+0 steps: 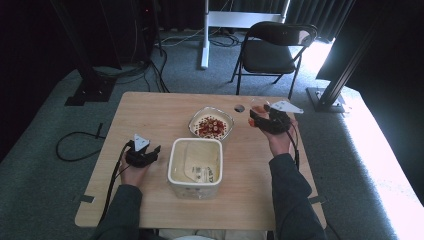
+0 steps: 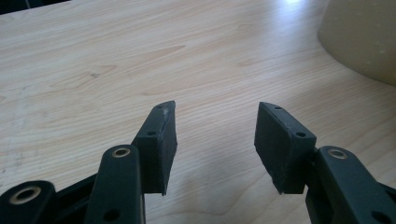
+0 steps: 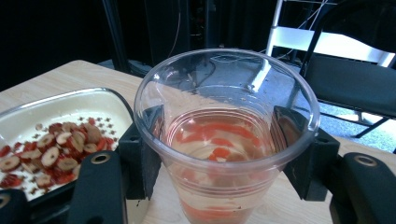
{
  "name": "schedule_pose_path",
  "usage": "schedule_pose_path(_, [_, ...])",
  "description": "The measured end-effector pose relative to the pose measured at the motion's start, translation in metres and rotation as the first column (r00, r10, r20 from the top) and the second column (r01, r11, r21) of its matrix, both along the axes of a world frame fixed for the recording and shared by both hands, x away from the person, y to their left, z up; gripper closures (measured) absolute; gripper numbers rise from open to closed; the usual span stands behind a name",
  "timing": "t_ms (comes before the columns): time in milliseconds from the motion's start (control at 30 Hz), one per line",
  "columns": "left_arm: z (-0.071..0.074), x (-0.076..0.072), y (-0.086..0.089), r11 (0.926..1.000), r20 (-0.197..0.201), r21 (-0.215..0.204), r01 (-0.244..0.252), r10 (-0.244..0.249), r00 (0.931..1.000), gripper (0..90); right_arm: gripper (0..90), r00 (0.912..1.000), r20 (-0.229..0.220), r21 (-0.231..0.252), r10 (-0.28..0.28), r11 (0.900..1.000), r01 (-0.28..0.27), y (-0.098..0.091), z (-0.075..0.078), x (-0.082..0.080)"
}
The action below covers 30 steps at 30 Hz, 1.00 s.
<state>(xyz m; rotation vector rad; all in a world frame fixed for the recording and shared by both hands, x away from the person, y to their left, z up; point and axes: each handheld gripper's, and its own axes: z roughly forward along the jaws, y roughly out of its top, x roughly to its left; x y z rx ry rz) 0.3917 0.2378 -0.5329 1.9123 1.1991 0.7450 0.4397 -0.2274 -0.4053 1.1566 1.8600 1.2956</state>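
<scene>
My right gripper (image 1: 256, 119) is shut on a clear plastic cup (image 3: 224, 140) that holds red and pale slices at its bottom; its pads (image 3: 144, 140) press on both sides of the cup wall. The cup (image 1: 258, 107) stands at the table's far right. A white dish (image 1: 211, 123) of red and pale sliced pieces (image 3: 56, 151) sits just left of it. My left gripper (image 1: 152, 152) rests low on the table's left side, open, with bare wood between its fingertips (image 2: 161, 133). A cream square tub (image 1: 195, 167) stands to its right.
The wooden table (image 1: 150, 112) has a small round hole (image 1: 239, 108) near its far edge. A black folding chair (image 1: 272, 50) stands behind the table. A cable (image 1: 75, 145) lies on the grey floor at the left.
</scene>
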Motion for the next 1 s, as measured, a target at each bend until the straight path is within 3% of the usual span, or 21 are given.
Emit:
schedule_pose_path(200, [-0.004, 0.003, 0.009, 0.9991, -0.013, -0.016, -0.039, 0.039, 0.9992, 49.4, 36.5, 0.9999, -0.008, 0.017, 0.015, 0.9997, -0.015, 0.008, 0.01, 0.005])
schedule_pose_path(467, [-0.007, 0.004, 0.008, 0.9991, -0.017, 0.001, -0.041, 0.041, 0.999, 49.4, 36.5, 0.9991, 0.018, 0.014, 0.038, 0.9992, -0.038, 0.022, 0.032, 0.01])
schedule_pose_path(633, [-0.007, 0.004, 0.01, 0.9989, -0.022, -0.011, -0.045, 0.045, 0.9987, 49.3, 36.4, 0.9986, 0.027, 0.001, 0.044, 0.999, -0.044, 0.028, 0.04, 0.013])
schedule_pose_path(1000, [-0.007, 0.004, 0.011, 0.9986, -0.034, -0.012, -0.051, 0.051, 0.9981, 49.2, 36.5, 0.9981, 0.001, -0.018, 0.062, 0.9979, -0.062, 0.035, 0.03, 0.019])
